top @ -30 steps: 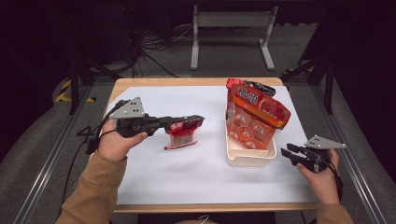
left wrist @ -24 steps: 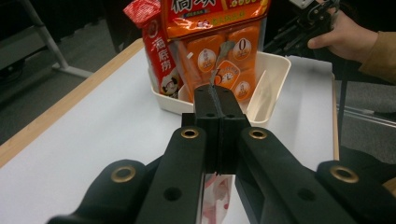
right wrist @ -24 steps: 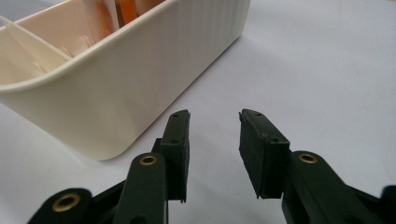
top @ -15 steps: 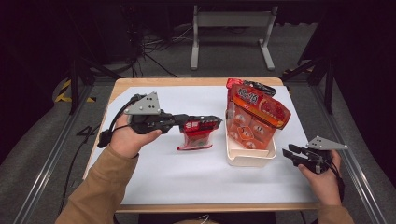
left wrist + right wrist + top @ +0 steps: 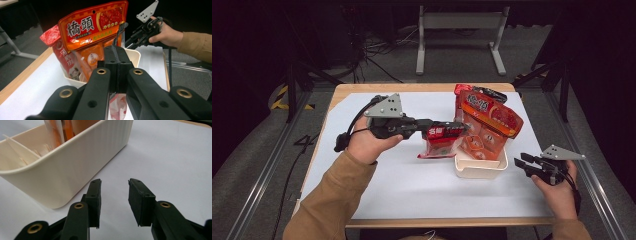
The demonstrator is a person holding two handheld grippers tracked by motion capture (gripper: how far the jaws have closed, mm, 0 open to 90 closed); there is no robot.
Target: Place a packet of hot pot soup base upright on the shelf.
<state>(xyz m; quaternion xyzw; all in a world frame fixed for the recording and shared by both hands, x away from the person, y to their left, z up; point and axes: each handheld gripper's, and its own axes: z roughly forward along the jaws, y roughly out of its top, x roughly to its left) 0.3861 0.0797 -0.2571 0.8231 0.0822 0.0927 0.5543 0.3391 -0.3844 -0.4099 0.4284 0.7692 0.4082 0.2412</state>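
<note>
My left gripper (image 5: 457, 129) is shut on the top edge of a red snack packet (image 5: 439, 144), which hangs above the white sheet right beside the cream bin (image 5: 479, 170). In the left gripper view the jaws press together on the packet (image 5: 117, 106), with the bin (image 5: 132, 56) just ahead. Several orange and red packets (image 5: 487, 120) stand upright in the bin; the front one (image 5: 95, 27) bears Chinese characters. My right gripper (image 5: 523, 161) rests open near the table's right edge, its jaws apart beside the bin's wall (image 5: 65, 172).
A white sheet (image 5: 412, 185) covers the wooden table (image 5: 362, 89). A thin white divider (image 5: 20, 151) sits inside the bin. A metal stand (image 5: 459, 30) and cables lie on the floor behind the table.
My left gripper has carried the red packet to the right, from mid-table up against the bin. The right gripper has stayed still and open.
</note>
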